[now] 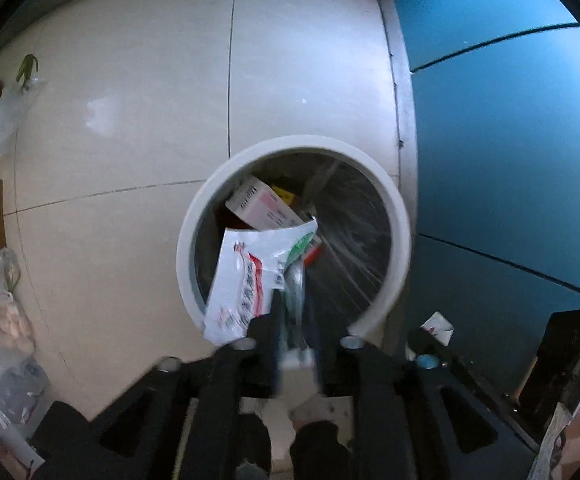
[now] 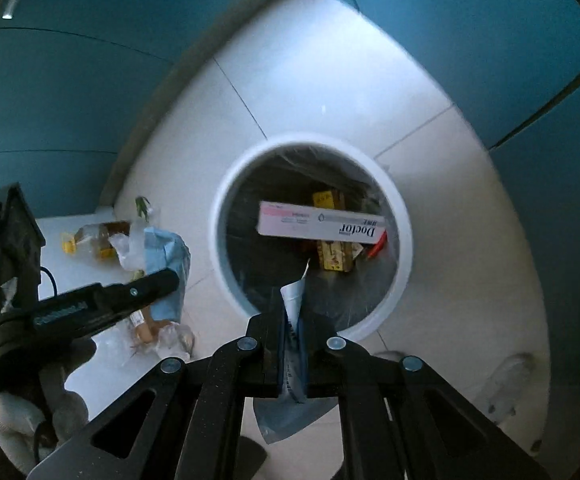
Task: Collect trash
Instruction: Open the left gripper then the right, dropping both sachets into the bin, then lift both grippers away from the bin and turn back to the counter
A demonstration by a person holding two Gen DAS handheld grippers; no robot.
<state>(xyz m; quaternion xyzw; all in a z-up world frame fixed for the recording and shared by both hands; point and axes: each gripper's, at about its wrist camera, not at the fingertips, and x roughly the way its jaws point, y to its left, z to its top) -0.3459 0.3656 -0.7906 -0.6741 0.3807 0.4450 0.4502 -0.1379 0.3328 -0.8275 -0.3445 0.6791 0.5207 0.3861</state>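
Floor (image 1: 130, 120) of pale tile is seen around a round white bin (image 1: 194, 224), with bare tile open on the bin's far side in both views. A teal cabinet front (image 1: 510, 140) and its grey base strip run close along one side of the bin, so little room is left there. Loose bags and packets (image 2: 158, 248) are scattered on the tile beside the bin, a little apart from its rim. Inside the bin, which is lined with a clear bag, a long pink and white carton (image 2: 318, 228) is laid across yellow boxes (image 2: 334, 256). The left gripper (image 1: 296, 340) is held just above the bin's near rim, and its jaws are parted; a white printed wrapper (image 1: 246, 280) and a blurred green and silver packet (image 1: 296, 280) are seen between and ahead of the jaws, over the bin's mouth, though whether the pads touch them cannot be told. The right gripper (image 2: 292, 332) is held over the same rim, its jaws pressed together on a thin white and blue wrapper (image 2: 294, 300) that sticks out over the opening.
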